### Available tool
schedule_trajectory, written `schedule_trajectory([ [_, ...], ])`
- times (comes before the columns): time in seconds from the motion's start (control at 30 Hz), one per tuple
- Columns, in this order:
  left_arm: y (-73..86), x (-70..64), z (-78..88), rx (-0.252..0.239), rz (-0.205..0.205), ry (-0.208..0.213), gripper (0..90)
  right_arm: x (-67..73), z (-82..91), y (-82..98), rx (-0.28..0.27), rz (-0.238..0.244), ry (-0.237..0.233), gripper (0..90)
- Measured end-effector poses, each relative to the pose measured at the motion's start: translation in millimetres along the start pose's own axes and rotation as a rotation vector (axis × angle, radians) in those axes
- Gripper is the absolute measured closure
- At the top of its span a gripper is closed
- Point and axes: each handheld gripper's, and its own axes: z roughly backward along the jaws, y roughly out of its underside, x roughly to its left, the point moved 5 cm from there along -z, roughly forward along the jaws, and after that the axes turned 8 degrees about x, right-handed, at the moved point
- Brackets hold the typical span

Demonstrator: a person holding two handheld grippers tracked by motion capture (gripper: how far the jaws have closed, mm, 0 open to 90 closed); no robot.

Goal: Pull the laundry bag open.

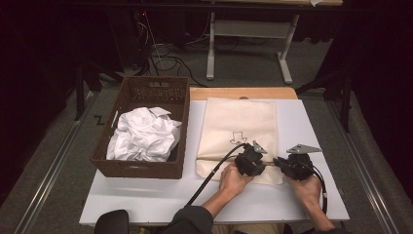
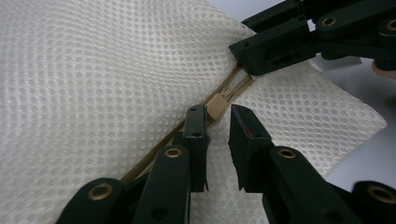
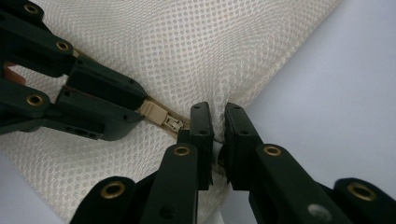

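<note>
Mesh laundry bag [image 1: 239,129] lies flat on the desk [image 1: 146,195], zipper slider [image 2: 216,106] near its right end. Right gripper [image 3: 219,122] is clenched on the bag's corner fabric; left gripper [image 2: 218,122] straddles the slider, not yet pinching. Unzipping seems barely begun; white cloth [image 1: 144,135] waits in the basket [image 1: 139,168].

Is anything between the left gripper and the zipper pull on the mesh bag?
Nothing visible. The left gripper has its jaws either side of the zipper pull, with bare mesh bag around it.
</note>
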Motion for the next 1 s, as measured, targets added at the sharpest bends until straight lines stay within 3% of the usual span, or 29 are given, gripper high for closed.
schedule_trajectory([
  [0.2,-2.0,-1.2,-2.9,-0.017,0.007,0.026,80.5,0.3,0.1,0.0,0.001,-0.004,-0.005,84.1],
  [0.7,-7.4,-3.6,-9.9,-0.012,-0.004,0.006,83.5,0.6,-1.4,0.3,0.006,0.001,-0.008,84.0],
  [1.0,-6.7,-3.4,-8.7,-0.003,-0.010,0.027,86.4,-1.1,-6.9,3.1,0.043,0.006,-0.002,83.4],
])
